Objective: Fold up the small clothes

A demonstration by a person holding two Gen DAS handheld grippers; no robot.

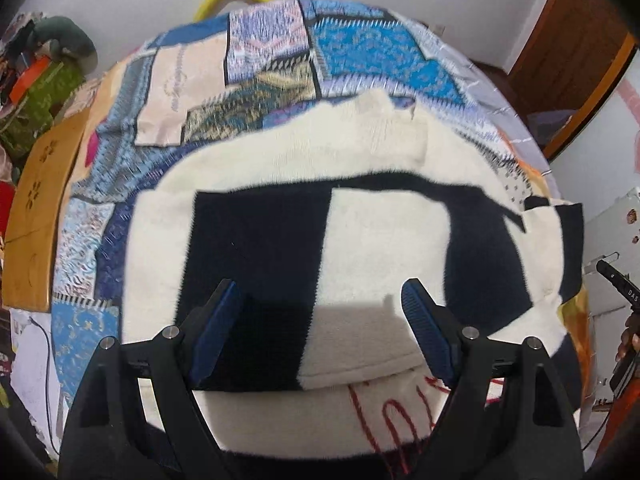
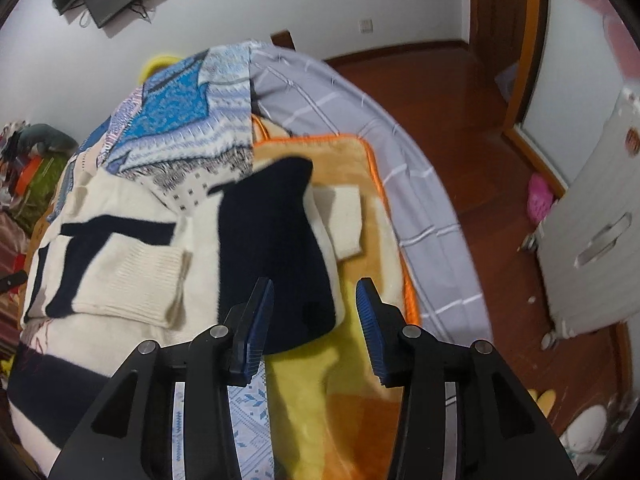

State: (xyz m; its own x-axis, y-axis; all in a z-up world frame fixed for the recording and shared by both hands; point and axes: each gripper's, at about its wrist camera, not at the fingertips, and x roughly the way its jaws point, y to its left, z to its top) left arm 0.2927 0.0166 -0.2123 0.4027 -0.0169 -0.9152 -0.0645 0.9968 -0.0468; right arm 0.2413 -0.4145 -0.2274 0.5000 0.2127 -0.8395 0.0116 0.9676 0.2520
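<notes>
A cream sweater [image 1: 380, 232] with wide navy bands lies spread on the bed, red stitching near its lower part. In the left wrist view a folded-over section lies under my left gripper [image 1: 320, 288], which hovers just above it with jaws wide apart and nothing pinched. In the right wrist view the sweater body [image 2: 132, 264] lies at the left with a ribbed cuff folded across it. Its navy sleeve [image 2: 272, 240] stretches out to the right, ending in a cream cuff [image 2: 344, 216]. My right gripper [image 2: 315, 284] stands partly open over the sleeve's near end, its pads clear of the cloth.
A patchwork blanket [image 1: 272, 64] covers the bed, with an orange plush blanket [image 2: 372, 184] and a grey striped sheet [image 2: 360, 112] at its right side. A wooden board [image 1: 36, 216] borders the left. Wooden floor [image 2: 480, 140] and a white cabinet [image 2: 592, 240] lie beyond the right edge.
</notes>
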